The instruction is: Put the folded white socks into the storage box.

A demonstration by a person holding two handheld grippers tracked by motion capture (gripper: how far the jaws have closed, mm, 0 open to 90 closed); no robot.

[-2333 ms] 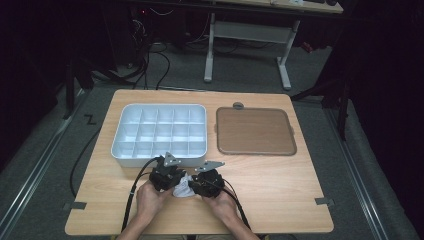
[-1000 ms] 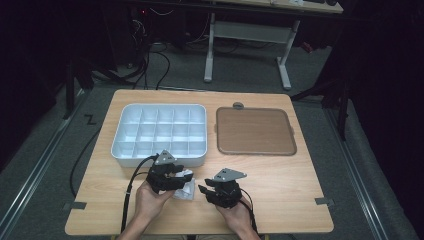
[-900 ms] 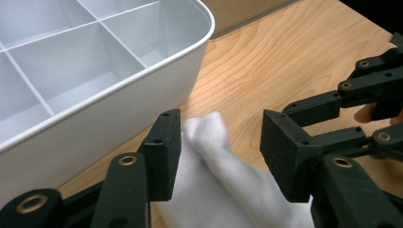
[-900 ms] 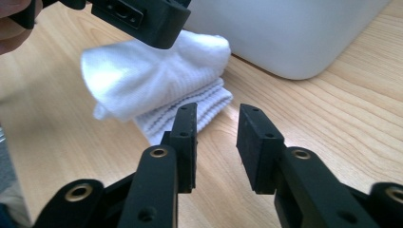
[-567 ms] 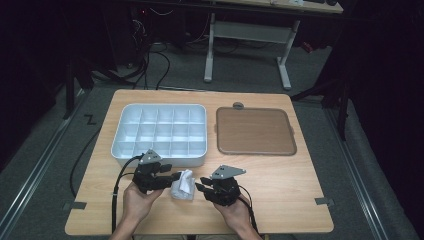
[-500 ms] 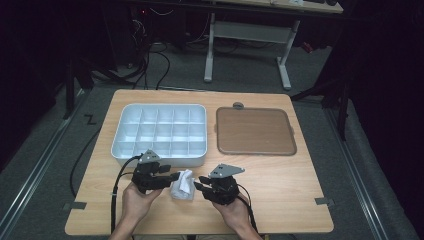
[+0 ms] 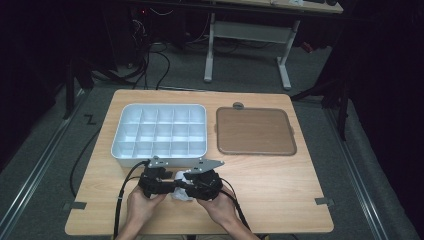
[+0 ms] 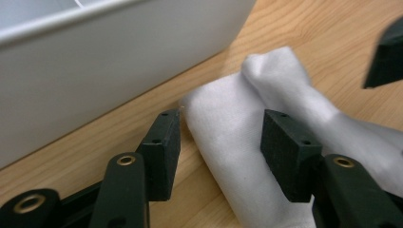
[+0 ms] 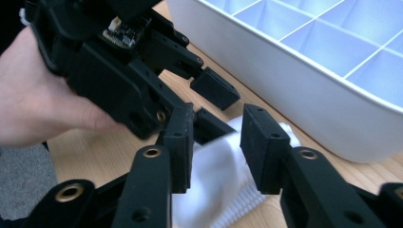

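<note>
- The wooden table (image 7: 280, 185) is a pale, rounded-corner slab with visible grain, and it lies under both sets of fingers.
- The brown tray (image 7: 255, 131) is a flat, matte rectangle with a raised rim, well apart from the fingers on the right gripper's side.
- The white compartment box (image 7: 160, 131) is smooth, glossy plastic cut into a grid of square cells; its curved wall stands just beyond the fingertips.
- The left gripper (image 8: 218, 142) is matte black, its blocky pads parted around one rolled end of the cloth; whether they press on it I cannot tell.
- The right gripper (image 9: 216, 142) has the same square pads, which have just been opening, loose around the cloth's other end.
- The white cloth (image 8: 237, 142) is soft knit, bunched into a wrinkled roll with a ribbed edge, on the table between both pairs of fingers.
</note>
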